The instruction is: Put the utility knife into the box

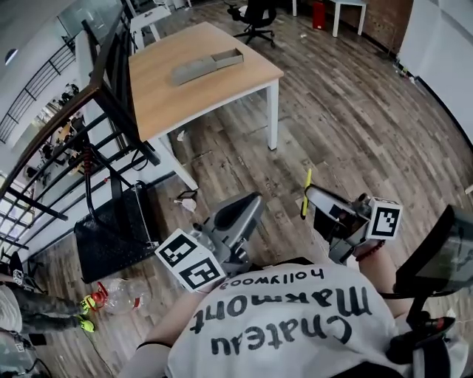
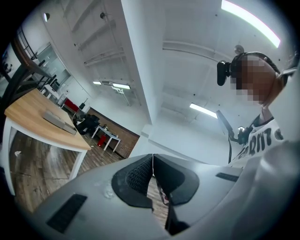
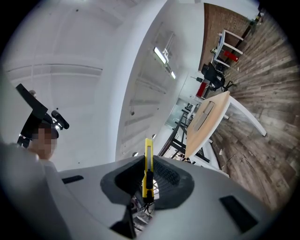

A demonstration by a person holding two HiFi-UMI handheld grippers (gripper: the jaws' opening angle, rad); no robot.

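Note:
A yellow utility knife [image 1: 304, 193] sticks up from my right gripper [image 1: 312, 196], whose jaws are shut on it; the right gripper view shows the knife [image 3: 148, 171] clamped upright between the dark pads. My left gripper [image 1: 251, 203] is held near my body with its jaws shut and nothing between them, as seen in the left gripper view [image 2: 152, 176]. The grey box [image 1: 228, 57] lies open on the far wooden table [image 1: 222, 92], next to its flat grey lid [image 1: 192, 70]. Both grippers are well away from the table.
A black metal railing [image 1: 103, 103] runs along the left, past the table's left side. A black mat [image 1: 111, 236] and a clear plastic bottle [image 1: 129, 295] lie on the wood floor at lower left. A black office chair [image 1: 255, 18] stands beyond the table.

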